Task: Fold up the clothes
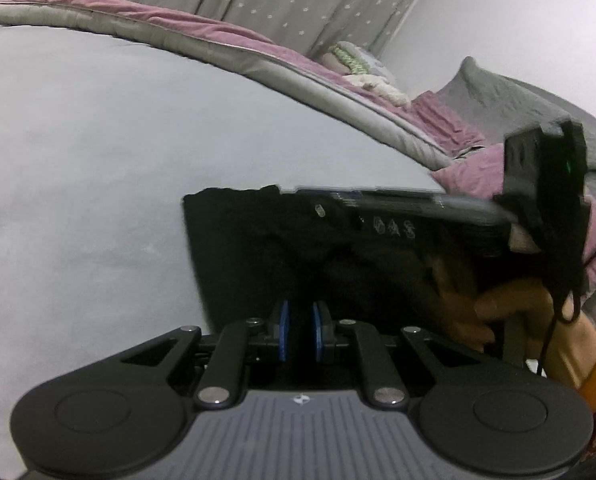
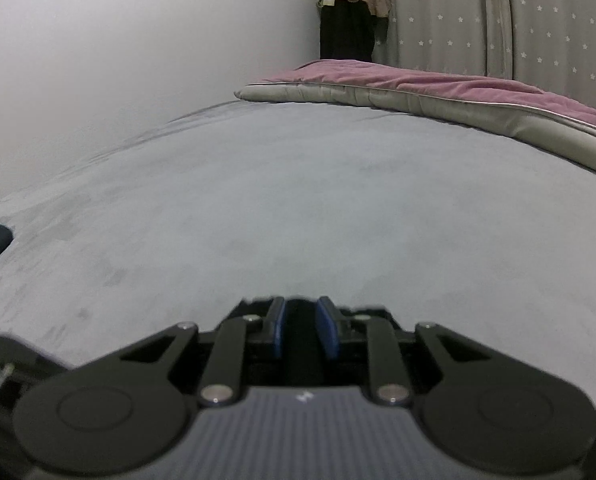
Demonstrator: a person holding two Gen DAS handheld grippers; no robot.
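Right in front of the left gripper (image 1: 300,330) sits the black garment (image 1: 298,248), stretched out over the pale grey bed sheet (image 1: 78,160). Its blue pads are nearly together with dark cloth between them, looks pinched. The right gripper (image 2: 304,330) is nearly closed too, something dark fills the gap, can't tell what. A hand (image 1: 510,312) is just right of the left fingers.

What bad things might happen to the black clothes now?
1. The left gripper pinches only an edge of the black garment, so the cloth might slip out.
2. The right gripper also grips dark cloth; uneven pulling could leave the fold crooked.
3. The garment might drag and wrinkle on the grey bedsheet.
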